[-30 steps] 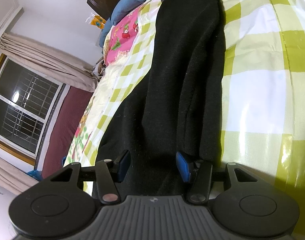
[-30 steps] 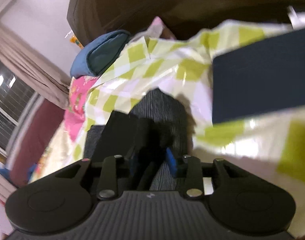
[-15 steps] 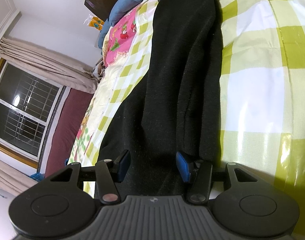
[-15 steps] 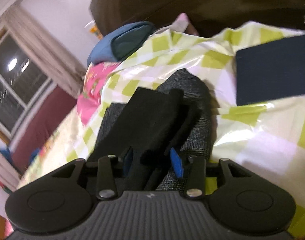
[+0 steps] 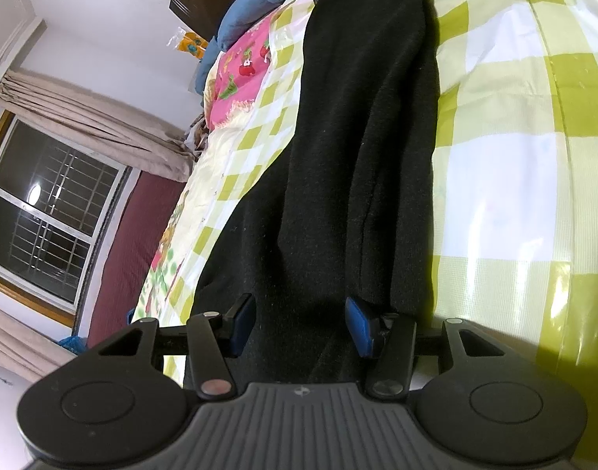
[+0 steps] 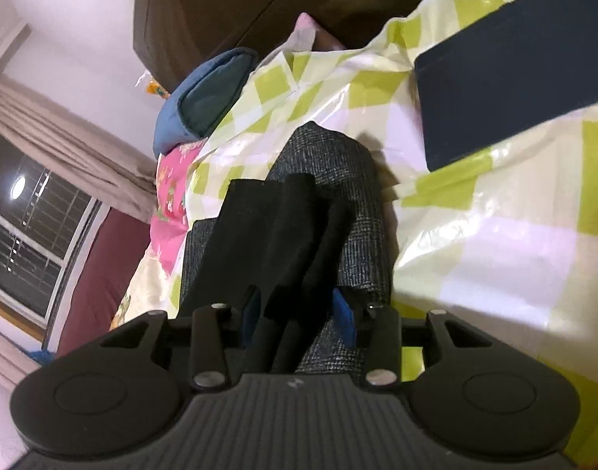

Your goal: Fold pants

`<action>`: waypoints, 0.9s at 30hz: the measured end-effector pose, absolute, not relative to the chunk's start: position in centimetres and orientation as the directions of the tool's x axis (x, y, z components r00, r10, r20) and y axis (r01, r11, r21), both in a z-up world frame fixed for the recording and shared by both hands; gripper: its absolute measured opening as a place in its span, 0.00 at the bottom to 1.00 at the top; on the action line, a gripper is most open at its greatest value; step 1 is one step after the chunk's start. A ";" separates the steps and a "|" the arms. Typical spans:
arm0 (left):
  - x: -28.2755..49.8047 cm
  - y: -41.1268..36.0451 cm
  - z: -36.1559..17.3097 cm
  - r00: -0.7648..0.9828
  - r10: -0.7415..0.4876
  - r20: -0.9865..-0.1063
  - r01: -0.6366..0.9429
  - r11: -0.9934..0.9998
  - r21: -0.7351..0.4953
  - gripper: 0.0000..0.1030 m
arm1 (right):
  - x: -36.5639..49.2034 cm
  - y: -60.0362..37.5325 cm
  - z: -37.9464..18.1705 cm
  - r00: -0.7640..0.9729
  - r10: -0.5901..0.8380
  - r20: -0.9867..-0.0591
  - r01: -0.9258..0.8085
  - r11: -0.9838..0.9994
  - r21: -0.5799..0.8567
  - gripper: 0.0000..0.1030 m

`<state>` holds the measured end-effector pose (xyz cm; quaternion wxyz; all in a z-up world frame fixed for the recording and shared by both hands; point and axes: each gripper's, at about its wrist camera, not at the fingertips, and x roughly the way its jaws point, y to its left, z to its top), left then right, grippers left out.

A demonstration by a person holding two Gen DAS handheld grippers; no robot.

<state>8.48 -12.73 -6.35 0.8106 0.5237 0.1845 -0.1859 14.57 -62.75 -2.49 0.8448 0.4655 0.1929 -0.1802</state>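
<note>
Black pants (image 5: 353, 149) lie stretched lengthwise on the green-and-white checked bedcover (image 5: 510, 164), running away from my left gripper (image 5: 300, 323). Its blue-padded jaws stand apart with a bunch of the black fabric between them; I cannot tell whether they pinch it. In the right wrist view my right gripper (image 6: 297, 313) is shut on the far end of the black pants (image 6: 283, 227), whose folded layers stick up past the jaws and hang over a grey plaid garment (image 6: 357, 211).
A blue pillow (image 6: 205, 94) and a pink patterned cloth (image 5: 240, 74) lie near the dark wooden headboard (image 6: 228, 4). A folded dark navy item (image 6: 510, 62) rests on the cover at the right. A barred window with beige curtains (image 5: 52, 203) is at the left.
My right gripper has lifted and pulled back with the black pants end, so more of the grey garment and cover show. My left gripper has barely moved.
</note>
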 end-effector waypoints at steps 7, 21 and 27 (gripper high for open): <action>8.6 -12.6 -6.2 0.859 -0.115 -0.499 0.498 0.412 0.763 0.62 | 13.8 -62.7 -2.5 0.865 -0.105 -0.491 0.477 0.478 0.738 0.41; 8.5 -12.8 -6.1 0.862 -0.105 -0.496 0.492 0.415 0.766 0.62 | 20.6 -61.1 -1.2 0.805 -0.123 -0.580 0.526 0.602 0.602 0.10; 8.3 -12.5 -4.6 0.835 -0.135 -0.533 0.524 0.490 0.697 0.62 | 15.8 -60.5 1.7 0.915 -0.070 -0.398 0.360 0.589 0.724 0.07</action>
